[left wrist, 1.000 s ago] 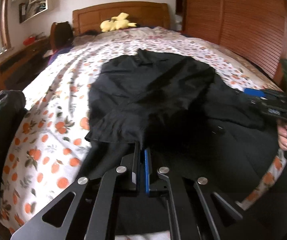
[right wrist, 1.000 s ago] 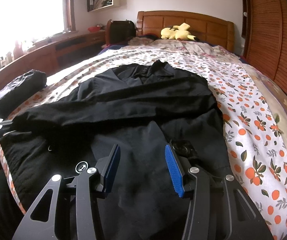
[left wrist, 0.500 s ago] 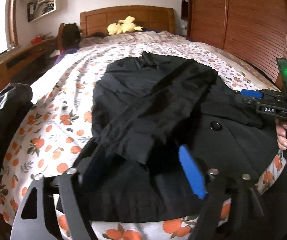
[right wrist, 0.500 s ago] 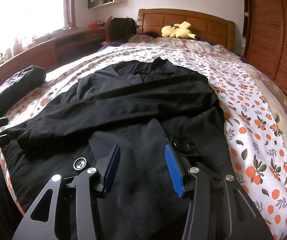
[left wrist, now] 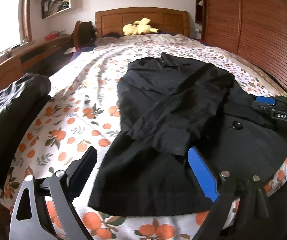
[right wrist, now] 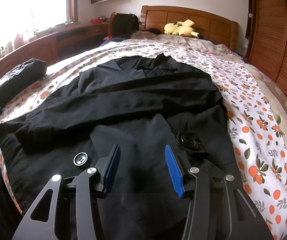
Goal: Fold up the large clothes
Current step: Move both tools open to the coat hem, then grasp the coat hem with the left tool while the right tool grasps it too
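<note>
A large black coat (left wrist: 175, 108) lies spread on the bed, collar toward the headboard, one sleeve (left wrist: 183, 116) folded diagonally across its front. It also shows in the right wrist view (right wrist: 143, 100), with a big black button (right wrist: 80, 159) near the hem. My left gripper (left wrist: 143, 172) is open and empty over the coat's lower left edge. My right gripper (right wrist: 142, 166) is open and empty just above the coat's lower front; it appears at the right edge of the left wrist view (left wrist: 277, 108).
The bed has a white sheet with orange fruit print (left wrist: 73, 120) and a wooden headboard (left wrist: 141, 19) with a yellow plush toy (left wrist: 139, 28). A folded dark garment (left wrist: 9, 116) lies at the bed's left edge. A slatted wooden wardrobe (left wrist: 249, 30) stands on the right.
My left gripper was shut on the sleeve cuff a second ago; it has opened, let the sleeve drop onto the coat and drawn back to the left. The right gripper stayed open and barely moved.
</note>
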Demonstrator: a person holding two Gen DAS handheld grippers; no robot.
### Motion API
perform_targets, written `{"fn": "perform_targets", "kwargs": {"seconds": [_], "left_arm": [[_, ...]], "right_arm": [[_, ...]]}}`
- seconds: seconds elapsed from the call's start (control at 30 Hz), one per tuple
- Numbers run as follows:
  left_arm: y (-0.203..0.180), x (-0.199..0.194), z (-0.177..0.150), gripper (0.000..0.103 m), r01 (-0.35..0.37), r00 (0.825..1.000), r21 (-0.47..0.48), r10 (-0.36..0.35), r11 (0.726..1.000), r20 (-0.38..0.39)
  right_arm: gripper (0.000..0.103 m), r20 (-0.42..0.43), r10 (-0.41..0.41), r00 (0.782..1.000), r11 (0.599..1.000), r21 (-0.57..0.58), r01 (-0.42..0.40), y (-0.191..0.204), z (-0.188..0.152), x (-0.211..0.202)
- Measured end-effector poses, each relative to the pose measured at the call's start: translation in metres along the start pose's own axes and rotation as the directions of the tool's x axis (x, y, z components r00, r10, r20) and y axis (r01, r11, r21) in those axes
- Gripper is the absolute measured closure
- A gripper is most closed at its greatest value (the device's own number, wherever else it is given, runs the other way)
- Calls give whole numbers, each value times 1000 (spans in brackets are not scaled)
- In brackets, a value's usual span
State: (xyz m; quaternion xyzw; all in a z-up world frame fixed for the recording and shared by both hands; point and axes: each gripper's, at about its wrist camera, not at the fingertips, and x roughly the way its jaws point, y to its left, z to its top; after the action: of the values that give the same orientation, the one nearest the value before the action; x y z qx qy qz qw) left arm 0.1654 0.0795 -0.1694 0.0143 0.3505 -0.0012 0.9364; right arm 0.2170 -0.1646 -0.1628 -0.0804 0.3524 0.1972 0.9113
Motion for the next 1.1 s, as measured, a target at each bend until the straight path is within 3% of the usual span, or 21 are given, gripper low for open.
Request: {"fn": "perform_targets", "kwargs": {"seconds": [0.2,0.3,0.43,0.6,0.87,1.1], "left_arm": [[16,5,-10,10,-24,1000,-20,23,1000,-18],[24,6,-15,10,-33,999,-25,33,999,-25],[31,8,-21,10,-37,999,-37,35,999,-37],[37,11,-26,10,-32,998,-52,30,998,-48],[43,13,-31,10,-23,998,-61,20,998,-56],[45,16,-35,10,-20,997,-76,15,997,-70]], "right_arm": [[58,-16,-15,1000,1000,-4,15,0,-4,-2],[51,-15,-27,1000,1000,-8,27,-2,-6,-9],[49,-17,-45,999,999,-14,45,-7,-12,-23],[49,-45,-78,996,997,-7,77,-22,-35,-45],[49,-124,-198,972,978,39,205,-60,-84,-77],[49,-144,-192,971,975,83,205,-70,-99,-88]]}}
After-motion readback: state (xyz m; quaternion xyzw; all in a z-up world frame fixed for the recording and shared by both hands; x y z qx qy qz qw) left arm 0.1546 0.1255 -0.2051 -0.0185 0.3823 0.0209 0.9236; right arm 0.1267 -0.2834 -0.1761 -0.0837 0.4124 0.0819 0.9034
